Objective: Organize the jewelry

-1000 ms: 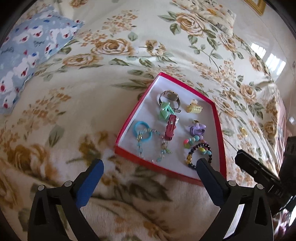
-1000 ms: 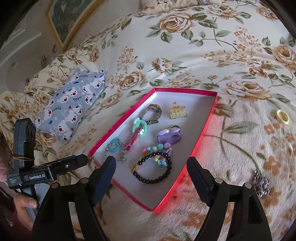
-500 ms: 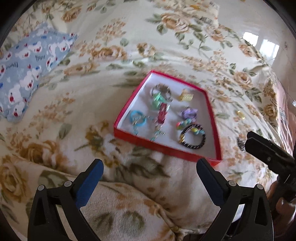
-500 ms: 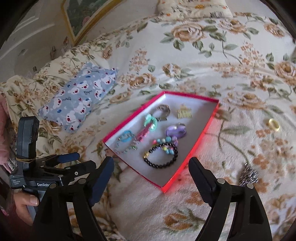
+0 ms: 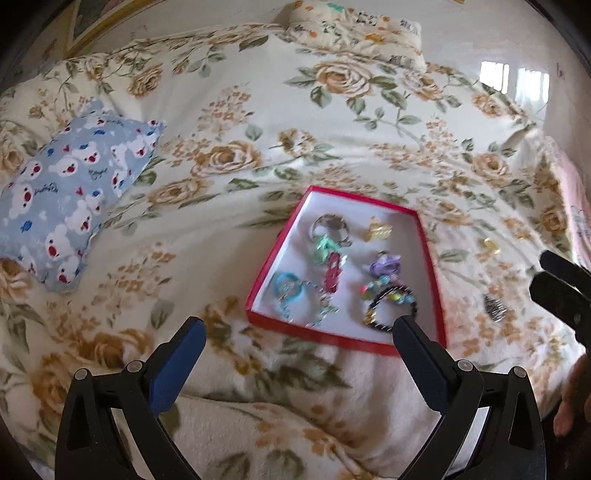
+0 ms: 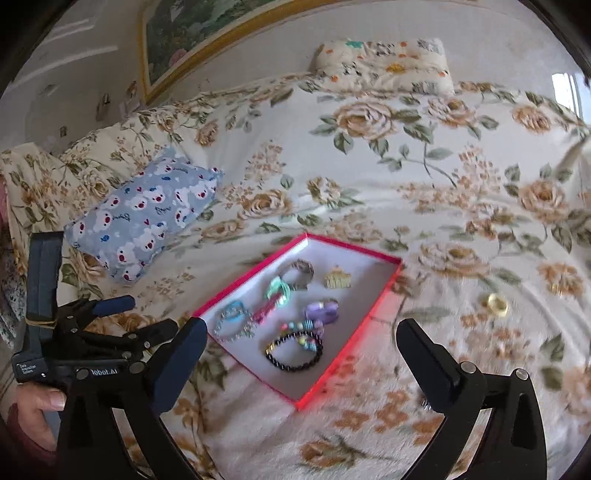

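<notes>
A red-rimmed box point(image 5: 430, 266) point(image 6: 354, 347) lies on the floral bedspread and holds several pieces: a watch point(image 5: 330, 224), a gold clip point(image 5: 377, 230), a purple clip point(image 6: 322, 311), a blue ring bracelet point(image 5: 289, 290) and a black bead bracelet point(image 6: 295, 352). A yellow ring point(image 6: 496, 304) point(image 5: 491, 245) and a dark metal piece point(image 5: 495, 305) lie on the blanket right of the box. My left gripper point(image 5: 295, 350) is open and empty, above the blanket in front of the box. My right gripper point(image 6: 301, 356) is open and empty, held back from the box.
A blue bear-print pillow point(image 5: 70, 192) point(image 6: 147, 210) lies left of the box. A floral pillow point(image 6: 384, 64) sits at the head of the bed under a framed picture point(image 6: 207, 26). The left gripper shows at the right view's left edge point(image 6: 74, 332).
Both grippers have pulled back and up from the box, so it looks smaller and farther. Both stay open and empty. The jewelry has not moved.
</notes>
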